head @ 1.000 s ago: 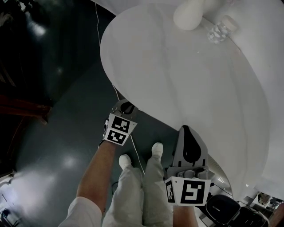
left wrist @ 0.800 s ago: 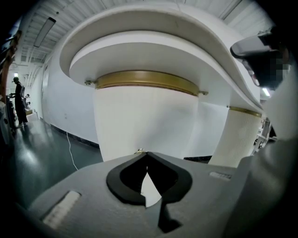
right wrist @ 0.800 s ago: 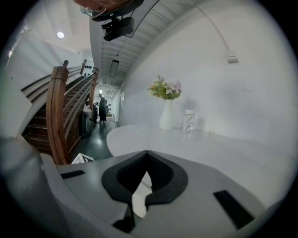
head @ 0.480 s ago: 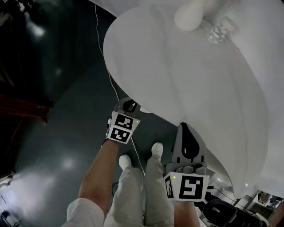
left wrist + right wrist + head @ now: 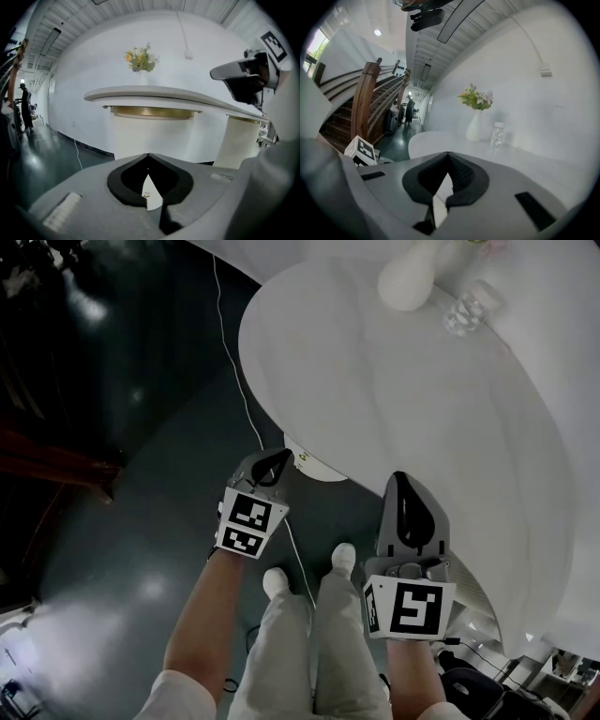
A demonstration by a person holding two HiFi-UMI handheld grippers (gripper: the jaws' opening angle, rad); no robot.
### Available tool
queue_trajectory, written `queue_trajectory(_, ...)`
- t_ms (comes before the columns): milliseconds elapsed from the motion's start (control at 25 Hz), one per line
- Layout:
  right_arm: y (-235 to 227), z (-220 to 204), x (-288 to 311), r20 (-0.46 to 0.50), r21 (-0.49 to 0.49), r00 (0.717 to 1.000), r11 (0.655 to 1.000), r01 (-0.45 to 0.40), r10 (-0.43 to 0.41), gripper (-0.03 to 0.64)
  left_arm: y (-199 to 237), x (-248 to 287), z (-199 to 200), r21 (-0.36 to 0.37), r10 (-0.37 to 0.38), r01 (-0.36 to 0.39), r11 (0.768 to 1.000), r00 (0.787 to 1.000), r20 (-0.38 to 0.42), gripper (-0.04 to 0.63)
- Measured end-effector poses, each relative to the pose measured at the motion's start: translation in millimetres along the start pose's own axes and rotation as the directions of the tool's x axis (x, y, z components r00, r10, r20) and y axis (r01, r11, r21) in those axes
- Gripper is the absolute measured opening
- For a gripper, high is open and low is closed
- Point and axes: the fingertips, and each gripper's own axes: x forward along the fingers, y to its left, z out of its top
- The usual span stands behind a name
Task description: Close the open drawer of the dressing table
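– Drawer (image 5: pixel 315 465) trouble first: what could go wrong from here?
– A push off-centre could skew it and jam it, I think. Closed tips might skid off a curved front. The cable (image 5: pixel 246 409) hangs close by and could get caught. A hard shove might rock the vase (image 5: pixel 410 282) and bottle (image 5: pixel 466 310) on the desk (image 5: pixel 394 399).
– Where is it, and how does it lie?
– Only a pale lip shows, poking out from under the desk rim, just beyond the left hand-held gripper (image 5: pixel 274 463). I judge that its long axis runs along that rim and its front faces the person, so it would close by sliding in under the top.
– Are both tools free?
– Yes. The left one's jaws meet at the tips with nothing between them. The right hand-held gripper (image 5: pixel 401 486) is pinched closed and empty too, near the desk edge but apart from the drawer.
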Motion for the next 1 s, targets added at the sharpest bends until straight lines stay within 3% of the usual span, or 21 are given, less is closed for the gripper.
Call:
queue_trajectory(560,3.4,32.0,-51.7,-0.061,-0.026,0.995,0.996,-0.085,0.083,-0.005,-20.7,-84.5,60.7,0.025,0.027,-0.026,0.999,1.0,-0.01,0.015)
queue_trajectory(880,-7.2,71.7,-84.6,-0.053,-0.034,0.987,0.988,-0.151,0.15,-0.006,-29.7,-133.7,124.0,0.029,0.08,-0.082,0.996,0.995,0.056,0.017)
queue_trajectory(1000,-10.9,84.5,-97.3,-0.044,-0.033,0.987,0.987,-0.155,0.154,-0.006,-41.0,-149.2,146.8,0.062,0.072,-0.077,0.995,0.995,0.076,0.015)
